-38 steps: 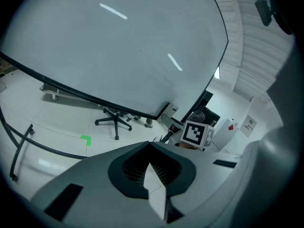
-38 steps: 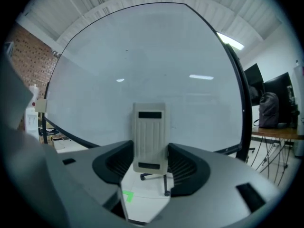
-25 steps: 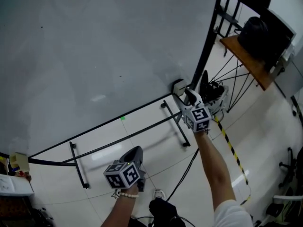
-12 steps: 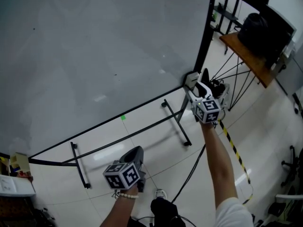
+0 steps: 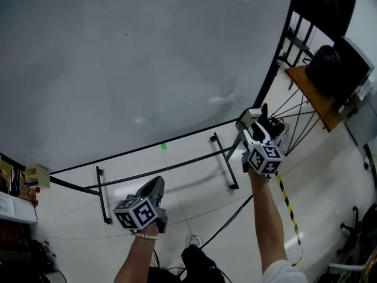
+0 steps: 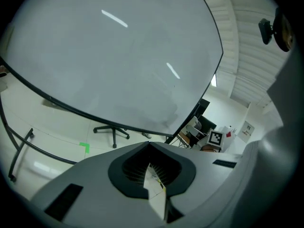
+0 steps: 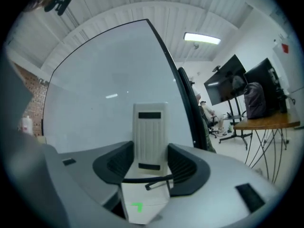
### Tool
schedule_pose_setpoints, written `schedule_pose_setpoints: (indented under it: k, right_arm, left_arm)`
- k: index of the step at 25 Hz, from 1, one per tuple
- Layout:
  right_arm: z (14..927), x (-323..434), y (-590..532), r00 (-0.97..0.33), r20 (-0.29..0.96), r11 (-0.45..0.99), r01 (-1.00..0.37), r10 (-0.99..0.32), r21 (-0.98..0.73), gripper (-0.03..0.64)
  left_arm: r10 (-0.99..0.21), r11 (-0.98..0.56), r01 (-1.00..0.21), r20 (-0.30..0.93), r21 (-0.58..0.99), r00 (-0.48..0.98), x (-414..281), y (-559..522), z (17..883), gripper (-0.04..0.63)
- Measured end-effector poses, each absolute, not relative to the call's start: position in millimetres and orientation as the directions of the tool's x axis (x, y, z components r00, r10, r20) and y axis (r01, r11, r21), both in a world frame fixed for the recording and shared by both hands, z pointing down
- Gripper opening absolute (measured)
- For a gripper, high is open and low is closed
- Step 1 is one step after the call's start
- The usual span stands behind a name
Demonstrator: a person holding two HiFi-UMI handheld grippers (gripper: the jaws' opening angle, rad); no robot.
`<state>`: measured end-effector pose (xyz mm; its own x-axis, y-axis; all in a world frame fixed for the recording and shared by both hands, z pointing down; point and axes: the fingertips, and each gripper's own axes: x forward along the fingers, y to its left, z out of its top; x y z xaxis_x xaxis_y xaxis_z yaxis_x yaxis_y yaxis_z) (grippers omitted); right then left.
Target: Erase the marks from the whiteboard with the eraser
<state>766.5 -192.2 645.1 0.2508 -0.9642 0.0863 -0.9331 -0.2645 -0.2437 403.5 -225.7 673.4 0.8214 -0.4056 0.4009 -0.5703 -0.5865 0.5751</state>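
The whiteboard (image 5: 147,58) fills the upper head view; it is grey-white in a black frame, with a few tiny dark specks (image 5: 125,35) and a faint smudge (image 5: 221,99). My right gripper (image 5: 252,122) is shut on the white eraser (image 5: 247,117), which is at the board's lower right corner. In the right gripper view the ribbed eraser (image 7: 151,132) stands upright between the jaws of the right gripper (image 7: 151,159), in front of the whiteboard (image 7: 104,84). My left gripper (image 5: 156,186) hangs low over the floor, away from the board. Its jaws are shut and hold nothing (image 6: 151,167).
The board's black stand (image 5: 224,161) has feet that reach onto the pale floor, beside a green tape mark (image 5: 163,146). A wooden table (image 5: 312,87) with a black bag is at the right. A cable and yellow-black tape (image 5: 285,196) lie on the floor. A cluttered shelf (image 5: 15,187) is at the left.
My right gripper has carried the eraser rightward along the board's bottom edge to its lower right corner. The head view has shifted. The left gripper has stayed low and shut.
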Motion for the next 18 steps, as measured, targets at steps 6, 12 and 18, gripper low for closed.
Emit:
schedule_pose_setpoints:
  k: [6, 12, 18]
  right_arm:
    - [552.6, 653.3, -150.0, 0.21, 0.093, -0.229, -0.912, -0.973, -0.341, 0.253]
    - [478.1, 487.5, -142.5, 0.025, 0.115, -0.06, -0.948, -0.993, -0.311, 0.254]
    - [438.2, 349.0, -125.8, -0.079, 0.104, 0.045, -0.954, -0.991, -0.297, 0.253]
  left_arm:
    - [-0.495, -0.625, -0.577, 0.305, 0.526, 0.814, 304.1, -225.4, 590.7, -0.012]
    - [-0.572, -0.62, -0.626, 0.272, 0.473, 0.773, 168.5, -207.4, 535.8, -0.012]
    - [-0.573, -0.656, -0.623, 0.256, 0.426, 0.779, 75.1, -182.9, 510.1, -0.012]
